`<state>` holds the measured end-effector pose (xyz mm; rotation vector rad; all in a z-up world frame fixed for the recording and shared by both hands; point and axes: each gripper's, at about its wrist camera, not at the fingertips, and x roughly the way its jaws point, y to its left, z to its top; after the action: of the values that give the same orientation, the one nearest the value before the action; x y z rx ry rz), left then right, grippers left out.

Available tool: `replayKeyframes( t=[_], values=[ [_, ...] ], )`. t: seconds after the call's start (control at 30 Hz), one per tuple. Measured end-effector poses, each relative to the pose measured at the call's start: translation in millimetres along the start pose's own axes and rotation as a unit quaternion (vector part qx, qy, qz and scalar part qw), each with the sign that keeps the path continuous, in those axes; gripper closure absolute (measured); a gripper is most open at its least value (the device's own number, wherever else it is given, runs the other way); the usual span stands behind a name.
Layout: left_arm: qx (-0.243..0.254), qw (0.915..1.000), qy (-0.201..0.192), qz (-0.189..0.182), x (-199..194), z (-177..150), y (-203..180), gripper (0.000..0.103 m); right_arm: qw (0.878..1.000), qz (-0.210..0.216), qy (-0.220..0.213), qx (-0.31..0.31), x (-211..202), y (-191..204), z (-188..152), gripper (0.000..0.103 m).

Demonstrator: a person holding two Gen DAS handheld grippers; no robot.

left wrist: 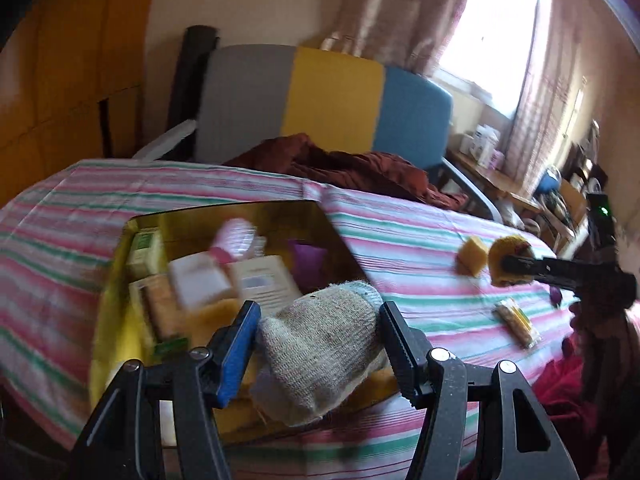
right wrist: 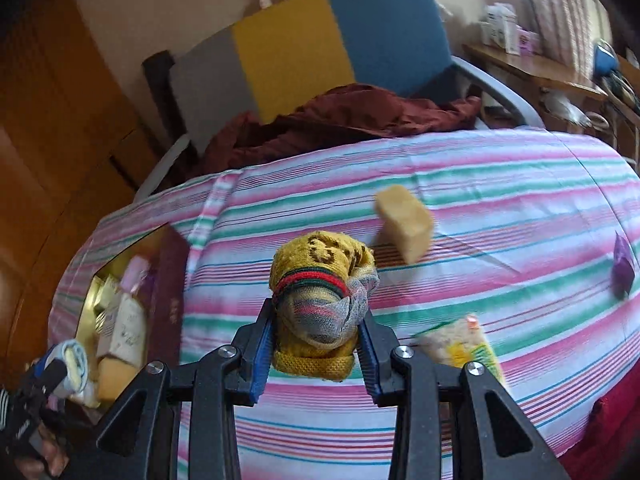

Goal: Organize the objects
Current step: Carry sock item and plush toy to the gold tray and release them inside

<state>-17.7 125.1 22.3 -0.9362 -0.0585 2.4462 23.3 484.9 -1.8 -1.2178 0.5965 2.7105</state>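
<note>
My left gripper [left wrist: 320,310] is shut on a rolled grey knitted sock [left wrist: 320,344], held over the near end of an open gold-lined box [left wrist: 240,220] that holds several packets and small cartons. My right gripper [right wrist: 318,312] is shut on a rolled yellow sock [right wrist: 320,256] with a red and green band, above the striped bed sheet [right wrist: 480,200]. In the left wrist view that yellow sock [left wrist: 506,252] hangs at the right, beside a yellow sponge block [left wrist: 472,256]. The left gripper [right wrist: 60,364] shows at the lower left of the right wrist view, by the box [right wrist: 170,300].
On the sheet lie the sponge block [right wrist: 406,228], a snack packet [right wrist: 460,344] and a purple packet [right wrist: 623,268]. Behind the bed a dark red cloth [right wrist: 340,120] is piled against a grey, yellow and blue chair [right wrist: 288,52]. A cluttered desk [right wrist: 540,68] stands far right.
</note>
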Motion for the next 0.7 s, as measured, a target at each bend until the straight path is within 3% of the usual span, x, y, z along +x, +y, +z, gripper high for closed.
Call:
replayKeyframes(
  t=[0.23,0.47,0.7],
  values=[
    [-0.065,0.9978,-0.012,0.008,-30.7,-7.8,75.5,0.041,0.994,0.078,0.009,-0.079,1.5,98.4,-16.7,0.066],
    [-0.123,0.9916,-0.018,0.035,-50.3,-20.2,131.1,0.041,0.975,0.174,0.04,-0.131,16.4,182.0,-47.8,0.066],
    [-0.143,0.9895,-0.016,0.017,-45.2,-19.9,139.3,0.041,0.964,0.188,0.08,-0.167,45.2,228.5,-73.0,0.063]
  ],
)
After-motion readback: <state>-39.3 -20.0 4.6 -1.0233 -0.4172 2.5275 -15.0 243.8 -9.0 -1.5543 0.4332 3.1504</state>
